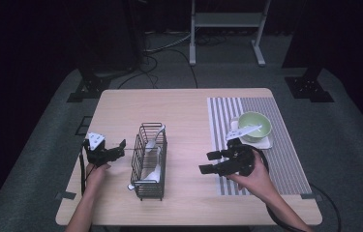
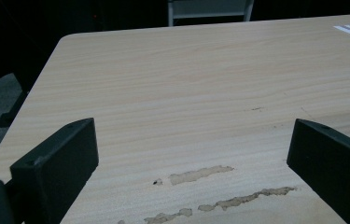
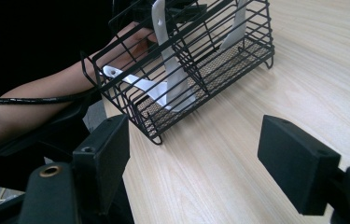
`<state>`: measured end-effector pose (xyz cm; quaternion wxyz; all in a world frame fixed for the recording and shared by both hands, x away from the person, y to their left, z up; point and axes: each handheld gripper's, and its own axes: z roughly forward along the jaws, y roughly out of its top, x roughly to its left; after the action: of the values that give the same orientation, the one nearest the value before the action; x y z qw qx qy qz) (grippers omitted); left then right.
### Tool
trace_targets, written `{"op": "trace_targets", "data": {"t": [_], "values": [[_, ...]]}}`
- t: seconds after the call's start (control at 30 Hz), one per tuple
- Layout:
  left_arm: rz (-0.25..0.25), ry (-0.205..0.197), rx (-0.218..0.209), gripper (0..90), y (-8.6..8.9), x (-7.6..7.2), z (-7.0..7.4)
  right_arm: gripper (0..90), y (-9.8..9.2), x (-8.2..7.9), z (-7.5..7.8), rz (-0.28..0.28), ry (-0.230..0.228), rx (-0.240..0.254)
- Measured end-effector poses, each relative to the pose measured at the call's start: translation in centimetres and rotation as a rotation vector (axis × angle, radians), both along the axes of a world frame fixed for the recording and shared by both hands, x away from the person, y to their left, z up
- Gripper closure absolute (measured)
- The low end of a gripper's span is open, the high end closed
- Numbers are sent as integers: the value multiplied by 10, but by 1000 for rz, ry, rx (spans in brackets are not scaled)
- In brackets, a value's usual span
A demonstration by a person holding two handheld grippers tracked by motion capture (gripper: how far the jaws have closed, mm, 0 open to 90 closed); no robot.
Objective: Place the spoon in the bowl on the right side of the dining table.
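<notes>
A black wire basket (image 1: 149, 162) stands left of the table's middle with white spoons (image 1: 152, 170) in its compartments. My left gripper (image 1: 119, 150) hovers just left of the basket, open, jaws pointing at it. In the left gripper view its jaws (image 2: 191, 140) stand wide apart over bare wood. My right gripper (image 1: 208, 162) is to the basket's right, open and empty. In the right gripper view the gripper (image 3: 193, 144) faces the basket (image 3: 219, 56), where white spoons (image 3: 165, 65) lean and lie inside.
A green bowl (image 1: 255, 124) sits on a white saucer (image 1: 265, 143) on a striped placemat (image 1: 285, 164) at the right. The wood shows worn patches (image 2: 200, 173) near the left gripper. A person's hand (image 3: 130, 42) shows behind the basket. Stands and cables lie beyond the table.
</notes>
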<state>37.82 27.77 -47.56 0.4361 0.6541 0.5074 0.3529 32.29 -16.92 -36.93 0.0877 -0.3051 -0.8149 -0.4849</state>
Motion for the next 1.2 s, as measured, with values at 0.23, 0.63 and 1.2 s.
{"op": "trace_targets", "data": {"t": [0.23,0.63,1.2], "values": [[1,-1,-4,10,0,0,0,242,9,3,5,17,9,10],[3,-1,-6,9,0,0,0,242,25,6,13,41,14,4],[-1,1,8,10,-1,0,0,242,47,9,24,81,6,-15]]}}
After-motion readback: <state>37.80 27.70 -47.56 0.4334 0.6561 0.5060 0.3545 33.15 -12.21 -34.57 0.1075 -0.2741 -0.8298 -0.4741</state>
